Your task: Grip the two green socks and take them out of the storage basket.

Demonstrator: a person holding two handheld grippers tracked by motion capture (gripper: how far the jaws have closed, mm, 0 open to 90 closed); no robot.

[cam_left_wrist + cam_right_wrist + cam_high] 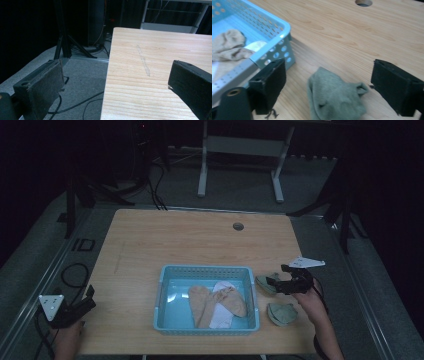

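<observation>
A light blue basket [207, 327] stands at the table's front middle and holds tan socks [202, 304] and a white sock [222, 315]. To its right lie two crumpled green socks, one [263, 282] beside the basket's far corner and one [282, 314] nearer the front edge. My right gripper [278, 283] hovers just over the farther one. In the right gripper view the jaws of that gripper [329, 68] stand open on either side of the green sock [337, 98] and do not press it; the basket [272, 42] is at left. My left gripper [84, 304] is open and bare [117, 75] at the table's left front edge.
A round cable hole [238, 226] sits in the wooden table [165, 240] near its far edge. The wide far and left parts of the tabletop are bare wood. Cables [75, 105] lie on the grey floor left of the table. A white desk frame [240, 150] stands beyond.
</observation>
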